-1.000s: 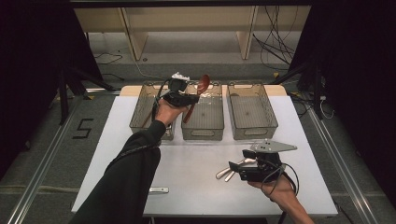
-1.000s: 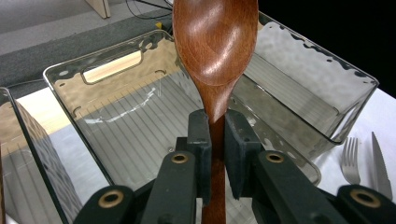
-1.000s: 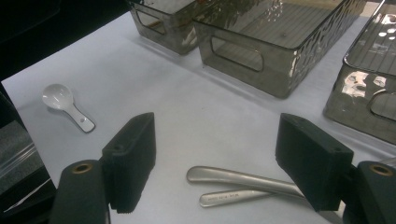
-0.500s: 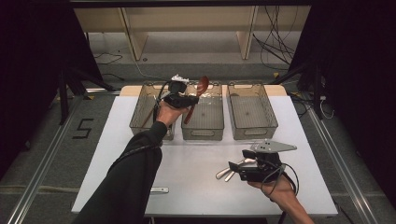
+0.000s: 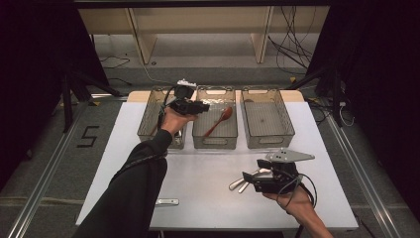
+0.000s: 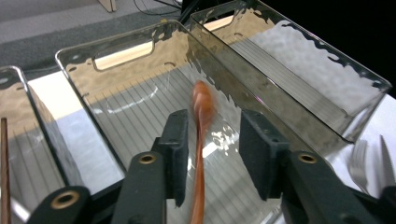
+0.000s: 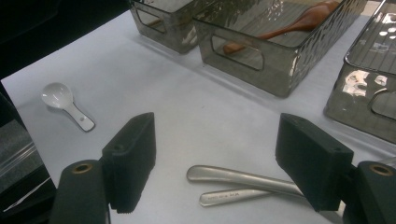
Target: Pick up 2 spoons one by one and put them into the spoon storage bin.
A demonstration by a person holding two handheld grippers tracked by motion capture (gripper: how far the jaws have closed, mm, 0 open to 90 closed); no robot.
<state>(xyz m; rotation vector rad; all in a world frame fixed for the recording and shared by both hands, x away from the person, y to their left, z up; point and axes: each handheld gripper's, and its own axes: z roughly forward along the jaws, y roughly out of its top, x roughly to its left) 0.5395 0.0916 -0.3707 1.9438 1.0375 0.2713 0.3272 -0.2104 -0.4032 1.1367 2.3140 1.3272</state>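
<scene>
Over the middle bin [image 5: 214, 141], I am holding my left gripper [image 5: 200, 106] with its jaws just having been opening, released; the wooden spoon [image 5: 219, 121] is lying inside that bin. Near the table's [image 5: 198, 178] front edge, my right gripper [image 5: 247, 177] is hovering, jaws apart, at two metal handles [image 7: 243, 183].

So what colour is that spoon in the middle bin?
Reddish-brown wood; the spoon shows best in the high view.

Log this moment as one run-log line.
left gripper: opening, spoon dropped in middle bin | right gripper: open over cutlery
</scene>
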